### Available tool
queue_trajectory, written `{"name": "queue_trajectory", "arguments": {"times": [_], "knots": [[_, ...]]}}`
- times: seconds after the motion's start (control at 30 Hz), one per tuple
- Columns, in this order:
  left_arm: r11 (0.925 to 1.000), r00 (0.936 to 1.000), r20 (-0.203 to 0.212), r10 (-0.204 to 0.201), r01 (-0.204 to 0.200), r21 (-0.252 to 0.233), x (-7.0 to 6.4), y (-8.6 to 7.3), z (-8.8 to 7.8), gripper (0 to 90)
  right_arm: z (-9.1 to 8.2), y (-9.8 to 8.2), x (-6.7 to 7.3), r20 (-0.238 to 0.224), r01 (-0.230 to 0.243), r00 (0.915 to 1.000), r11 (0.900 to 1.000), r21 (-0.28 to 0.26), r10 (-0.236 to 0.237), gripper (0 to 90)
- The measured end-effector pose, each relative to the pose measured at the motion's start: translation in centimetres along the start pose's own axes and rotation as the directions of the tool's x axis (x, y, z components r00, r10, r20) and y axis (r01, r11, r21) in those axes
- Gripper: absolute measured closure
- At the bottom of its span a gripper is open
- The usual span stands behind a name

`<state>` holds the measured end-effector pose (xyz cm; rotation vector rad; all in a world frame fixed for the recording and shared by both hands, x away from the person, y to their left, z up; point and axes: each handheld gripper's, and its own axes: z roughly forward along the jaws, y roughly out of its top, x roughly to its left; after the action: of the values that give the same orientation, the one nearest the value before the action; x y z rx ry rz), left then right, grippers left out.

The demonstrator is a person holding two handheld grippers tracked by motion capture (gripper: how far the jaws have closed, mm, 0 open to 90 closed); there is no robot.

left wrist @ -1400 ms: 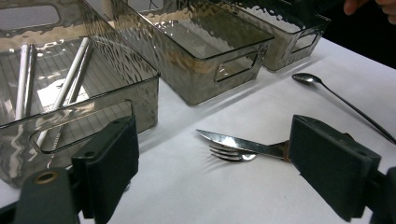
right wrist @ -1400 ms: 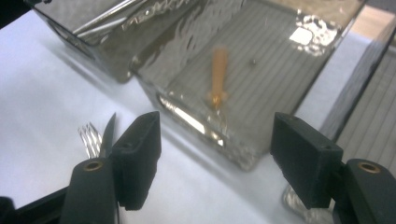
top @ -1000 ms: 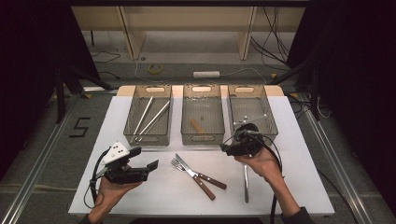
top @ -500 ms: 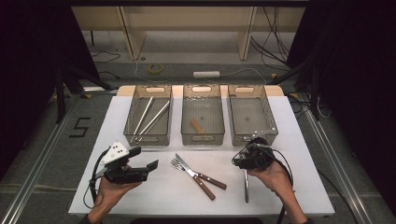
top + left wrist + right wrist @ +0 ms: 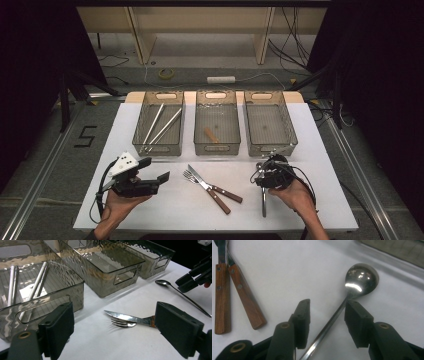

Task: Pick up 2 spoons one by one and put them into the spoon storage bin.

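Right gripper (image 5: 265,165) now lower right of frame, down from the bins, jaws parted astride the spoon (image 5: 361,280); left gripper (image 5: 162,181) unmoved, spread wide, empty

The high camera is looking forward and down at the whole table (image 5: 310,130). My gripper cameras are looking close along my jaws; all are sharing the spoon (image 5: 352,293).

The left gripper (image 5: 113,332) has its black jaws spread wide over the white table (image 5: 105,345). Between them lie a knife (image 5: 130,318) and fork (image 5: 123,324); a spoon (image 5: 180,295) lies at two o'clock, smoky plastic bins (image 5: 75,287) at eleven.
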<state>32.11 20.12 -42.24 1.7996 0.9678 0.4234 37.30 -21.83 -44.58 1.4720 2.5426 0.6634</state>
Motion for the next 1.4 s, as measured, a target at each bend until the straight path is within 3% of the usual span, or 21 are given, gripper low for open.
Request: {"name": "queue_trajectory", "arguments": {"times": [0.57,0.9,1.4], "knots": [[1.0000,1.0000,0.000,0.002,-0.002,0.000,0.0,0.0,0.0,16.1,1.4,-0.3,-0.2,0.022,0.010,0.9997,0.997,0.077,-0.012,65.2],[1.0000,1.0000,0.000,0.004,-0.004,0.002,-0.1,0.0,0.0,16.1,1.4,-0.3,-0.2,0.044,0.024,0.9986,0.996,0.081,-0.028,72.2],[0.9999,1.0000,0.001,0.006,-0.006,0.008,-0.1,0.0,0.0,16.1,1.5,-0.3,-0.4,0.032,0.007,0.9994,0.996,0.084,-0.010,86.7]]}}
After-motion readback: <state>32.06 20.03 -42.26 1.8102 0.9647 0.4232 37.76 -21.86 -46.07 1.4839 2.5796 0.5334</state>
